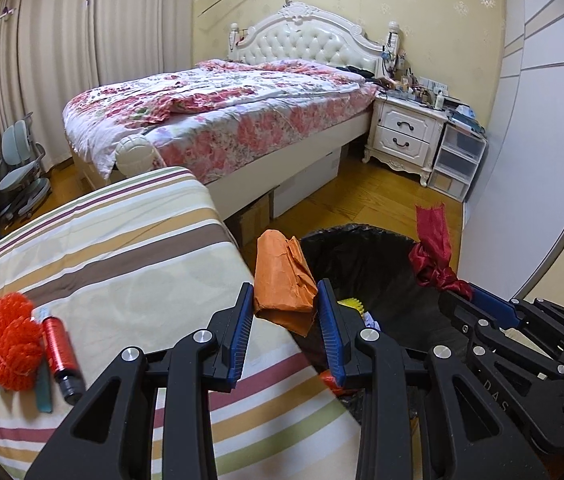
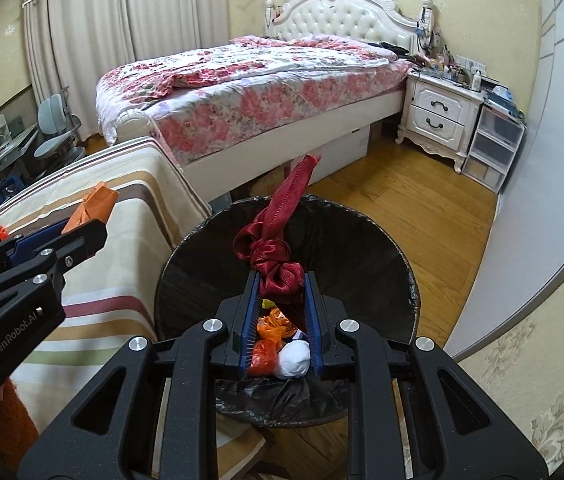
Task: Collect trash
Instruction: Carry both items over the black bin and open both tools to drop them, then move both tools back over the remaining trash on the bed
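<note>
My left gripper (image 1: 285,300) is shut on a crumpled orange paper bag (image 1: 282,276), held at the edge of the striped surface (image 1: 121,248) beside the black-lined trash bin (image 1: 366,264). My right gripper (image 2: 281,288) is shut on a knotted dark red ribbon (image 2: 277,248) and holds it over the open bin (image 2: 209,256). The bin holds orange wrappers (image 2: 271,328) and a white wad (image 2: 294,360). The ribbon also shows in the left wrist view (image 1: 434,252), and the orange bag in the right wrist view (image 2: 95,204).
An orange mesh net (image 1: 11,344), a red cylinder (image 1: 59,354) and a teal strip (image 1: 43,392) lie on the striped surface at left. A floral bed (image 1: 217,120), white nightstand (image 1: 406,136) and plastic drawers (image 1: 458,164) stand beyond, on a wood floor.
</note>
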### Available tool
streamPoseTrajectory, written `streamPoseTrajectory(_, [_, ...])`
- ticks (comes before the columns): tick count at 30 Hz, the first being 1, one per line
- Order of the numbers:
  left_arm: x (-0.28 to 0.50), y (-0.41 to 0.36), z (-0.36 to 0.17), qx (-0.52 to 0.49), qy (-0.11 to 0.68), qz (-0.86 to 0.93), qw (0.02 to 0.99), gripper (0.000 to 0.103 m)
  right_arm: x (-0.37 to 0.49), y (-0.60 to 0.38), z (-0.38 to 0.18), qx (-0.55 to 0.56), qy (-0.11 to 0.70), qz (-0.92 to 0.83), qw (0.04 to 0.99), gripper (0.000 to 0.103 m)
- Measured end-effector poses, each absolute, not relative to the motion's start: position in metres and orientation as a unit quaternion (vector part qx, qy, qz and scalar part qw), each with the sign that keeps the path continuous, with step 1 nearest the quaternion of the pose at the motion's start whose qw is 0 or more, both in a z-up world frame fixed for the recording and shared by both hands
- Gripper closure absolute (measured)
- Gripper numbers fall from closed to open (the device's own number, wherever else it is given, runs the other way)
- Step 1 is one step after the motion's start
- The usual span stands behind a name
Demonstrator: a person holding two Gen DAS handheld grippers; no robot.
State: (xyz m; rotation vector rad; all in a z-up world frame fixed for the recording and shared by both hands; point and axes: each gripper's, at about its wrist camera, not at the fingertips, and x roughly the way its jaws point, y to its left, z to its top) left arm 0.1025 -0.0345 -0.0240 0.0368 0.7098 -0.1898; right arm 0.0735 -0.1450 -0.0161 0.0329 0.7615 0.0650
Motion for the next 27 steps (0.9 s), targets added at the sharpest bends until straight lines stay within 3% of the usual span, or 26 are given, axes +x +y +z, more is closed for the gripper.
streamPoseTrajectory(9, [0.115,-0.058,-0.034,0.035,0.357,-0.108,0.927,0.067,0.089,-0.158,-0.029,0.031,0.38,0.023,0.924,0.08])
streamPoseTrajectory(11, [0.117,-0.059,-0.037,0.038,0.364,-0.107,0.925,0.06,0.092,-0.162,-0.032,0.035,0.381,0.016,0.924,0.068])
streamPoseTrajectory(13, [0.117,-0.058,-0.039,0.034,0.364,-0.101,0.925,0.04,0.092,-0.165,-0.033,0.038,0.378,0.009,0.925,0.06])
streamPoseTrajectory(16, [0.117,-0.054,-0.039,0.03,0.367,-0.093,0.925,0.033,0.091,-0.168,-0.034,0.044,0.377,0.0,0.925,0.057])
streamPoseTrajectory(27, [0.099,-0.027,-0.034,0.015,0.367,-0.061,0.928,0.028,0.082,-0.166,-0.029,0.049,0.371,-0.004,0.927,0.036])
